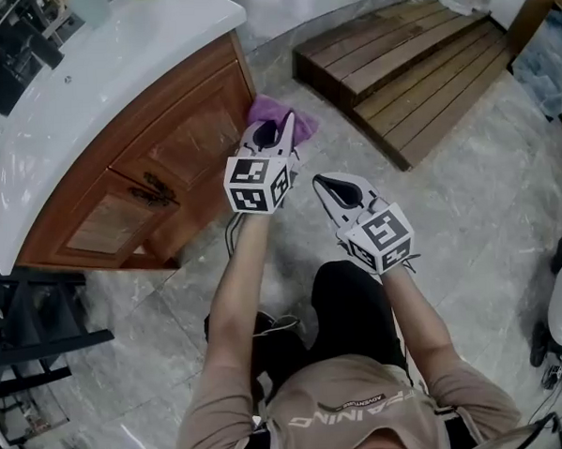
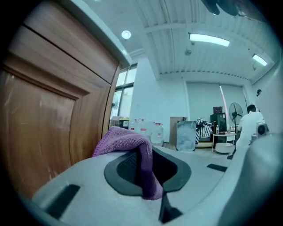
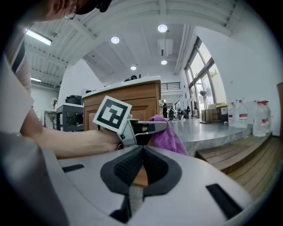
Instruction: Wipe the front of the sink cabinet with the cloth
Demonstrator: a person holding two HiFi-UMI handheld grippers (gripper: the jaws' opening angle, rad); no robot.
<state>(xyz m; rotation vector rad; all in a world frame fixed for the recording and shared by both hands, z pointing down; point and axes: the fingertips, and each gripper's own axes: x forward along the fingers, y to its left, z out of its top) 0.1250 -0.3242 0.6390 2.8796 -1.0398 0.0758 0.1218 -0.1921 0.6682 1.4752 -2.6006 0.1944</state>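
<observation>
While pinched on only a thin fold of the cloth (image 1: 265, 107), could lose it on a hard rub. Left hand-held gripper (image 1: 280, 125) clamped shut on that fold, with the rest bunched up out front. Cloth right by the far corner of the cabinet (image 1: 178, 144), close to the wood front; cannot tell if touching.

Could scrape the wood with the hard jaw tips if pushed in too deep. Could slide past the corner edge and wipe only air. Could snag the cloth on the dark handle (image 1: 157, 190) when rubbing that way along the door.

Right hand-held gripper (image 1: 323, 183) with jaws together and nothing in them, just beside the left one. Could bump into it on a wide sweep to the right.

Now the edges:
- White sink top (image 1: 95, 78) sticking out over the front, so could knock the marker cube on a high stroke.
- Floor (image 1: 468, 209) at the bottom of the doors.
- Corner edge right next to the cloth.
- Wood steps (image 1: 413, 62) well apart past the corner, not in the way.
- Black frame (image 1: 23, 317) near the other end of the cabinet.

Lots of open floor behind and to the right for backing off. Plenty of bare wood to the left for long strokes.
</observation>
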